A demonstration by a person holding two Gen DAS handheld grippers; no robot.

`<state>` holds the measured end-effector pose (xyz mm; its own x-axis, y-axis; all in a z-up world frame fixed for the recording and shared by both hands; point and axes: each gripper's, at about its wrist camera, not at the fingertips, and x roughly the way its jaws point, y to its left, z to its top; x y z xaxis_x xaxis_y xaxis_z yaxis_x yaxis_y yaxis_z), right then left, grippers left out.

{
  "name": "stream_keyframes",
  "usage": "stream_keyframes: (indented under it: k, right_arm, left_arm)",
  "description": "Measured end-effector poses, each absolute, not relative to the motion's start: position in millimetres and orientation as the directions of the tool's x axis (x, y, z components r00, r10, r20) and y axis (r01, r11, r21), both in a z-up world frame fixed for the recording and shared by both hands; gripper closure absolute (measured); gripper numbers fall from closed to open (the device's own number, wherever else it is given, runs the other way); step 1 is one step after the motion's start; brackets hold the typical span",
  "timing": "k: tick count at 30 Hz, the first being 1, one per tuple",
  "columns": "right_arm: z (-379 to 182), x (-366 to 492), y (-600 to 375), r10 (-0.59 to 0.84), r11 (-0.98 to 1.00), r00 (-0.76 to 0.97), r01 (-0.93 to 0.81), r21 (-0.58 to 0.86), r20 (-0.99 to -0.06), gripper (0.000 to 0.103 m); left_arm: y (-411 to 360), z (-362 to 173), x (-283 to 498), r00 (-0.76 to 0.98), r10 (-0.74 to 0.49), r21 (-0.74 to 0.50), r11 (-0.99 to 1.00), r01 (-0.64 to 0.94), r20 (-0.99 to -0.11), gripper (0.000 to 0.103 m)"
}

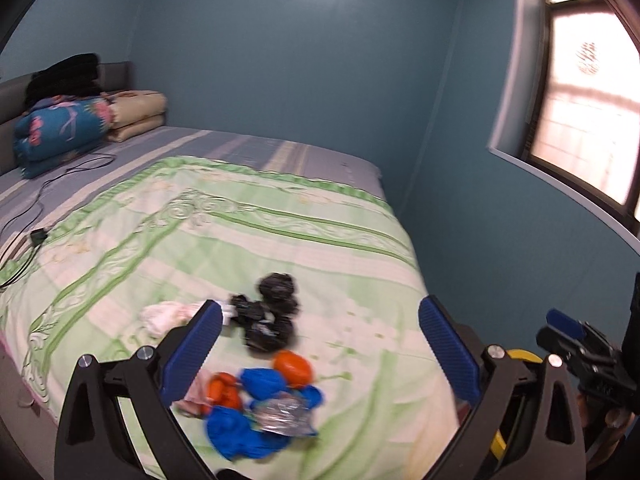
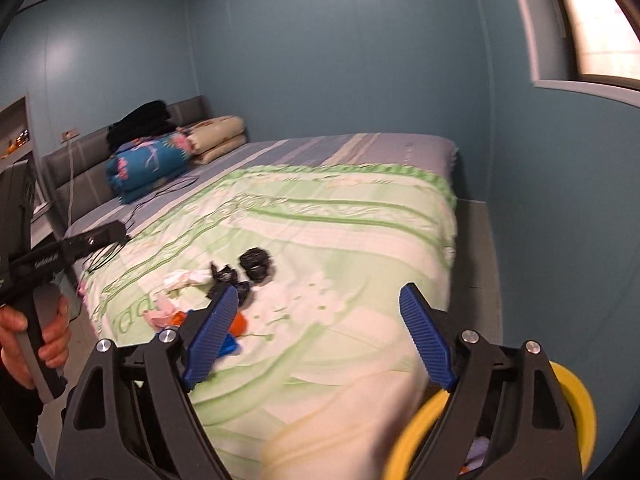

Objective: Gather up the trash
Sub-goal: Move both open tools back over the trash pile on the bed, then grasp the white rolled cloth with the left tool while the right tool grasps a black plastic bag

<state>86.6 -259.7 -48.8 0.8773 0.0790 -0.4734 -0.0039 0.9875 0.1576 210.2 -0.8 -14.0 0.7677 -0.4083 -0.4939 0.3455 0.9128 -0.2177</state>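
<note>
A heap of trash lies on the green quilt (image 1: 280, 220): crumpled black bags (image 1: 274, 312), orange wads (image 1: 293, 366), blue wads (image 1: 260, 384), a silver wrapper (image 1: 280, 416) and pale tissue (image 1: 168, 316). My left gripper (image 1: 320, 308) hovers open above and just short of the heap, nothing between its fingers. My right gripper (image 2: 319, 292) is also open and empty, to the right of the black bags (image 2: 256, 264) and the tissue (image 2: 184, 278). A yellow-rimmed bin (image 2: 576, 400) sits low at the bed's near right corner, partly hidden behind the right gripper.
Folded blankets (image 1: 60, 128) and dark clothing (image 1: 64, 76) are stacked at the grey headboard. A black cable (image 1: 24, 248) trails over the bed's left side. A window (image 1: 580, 100) is in the blue wall on the right. A hand (image 2: 52, 332) holds the left gripper's handle.
</note>
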Motion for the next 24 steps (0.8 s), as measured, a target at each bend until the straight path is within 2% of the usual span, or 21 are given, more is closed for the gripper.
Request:
stream_keyframes:
  k: [7,17,24]
  right_arm:
    - [-66.4,128.6,-219.4,0.147,0.985,0.839,-0.075,0.156,-0.524,0.024]
    - [-99.7,209.4,-179.5,0.188,0.981,0.766,-0.116,0.156,-0.615,0.024]
    - [-131.7,288.3,-171.4,0.194,0.979,0.694,-0.091,0.183,-0.693,0.024]
  left_arm:
    - [42.0,-35.4,240.7,0.772,-0.358,-0.252,0.932,0.26,-0.526,0.008]
    - [86.3,-93.2,296.3,0.72,-0.309,-0.286,0.945,0.158,-0.622,0.008]
    - [104.4,-128.7,341.2,0.697,-0.266,-0.218,0.963,0.159,-0.666,0.008]
